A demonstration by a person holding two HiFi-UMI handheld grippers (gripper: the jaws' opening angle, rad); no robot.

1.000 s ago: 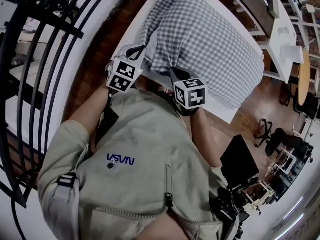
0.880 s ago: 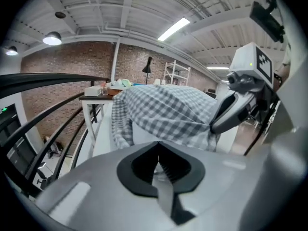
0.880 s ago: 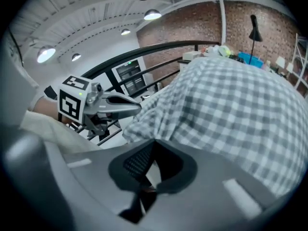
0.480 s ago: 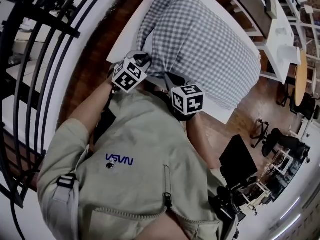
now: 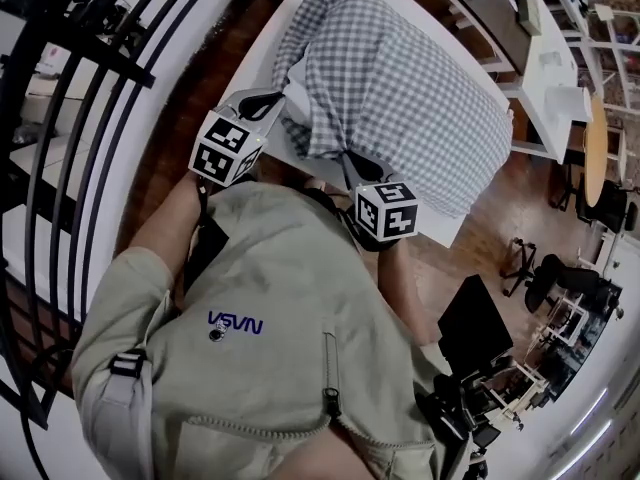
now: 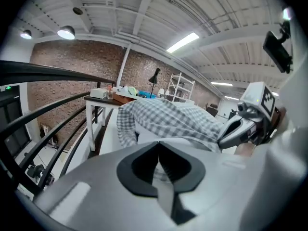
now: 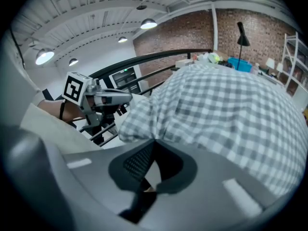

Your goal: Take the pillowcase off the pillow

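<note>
A pillow in a blue-and-white checked pillowcase lies on a white table. My right gripper is shut on a bunched fold at the near edge of the pillowcase, which spreads out beyond its tips. My left gripper is at the case's left edge, where a checked flap hangs beside a white surface. Its jaws have just been closing and now stand shut. I cannot tell whether any cloth is pinched between them.
A black curved railing runs along the left. White desks with clutter stand beyond the table at the upper right. A dark stand is on the wood floor at the right. The person's beige jacket fills the foreground.
The left gripper reached in to the pillowcase's left edge, then drew back to the left. The right gripper shifted slightly toward the person, still on the fold.
</note>
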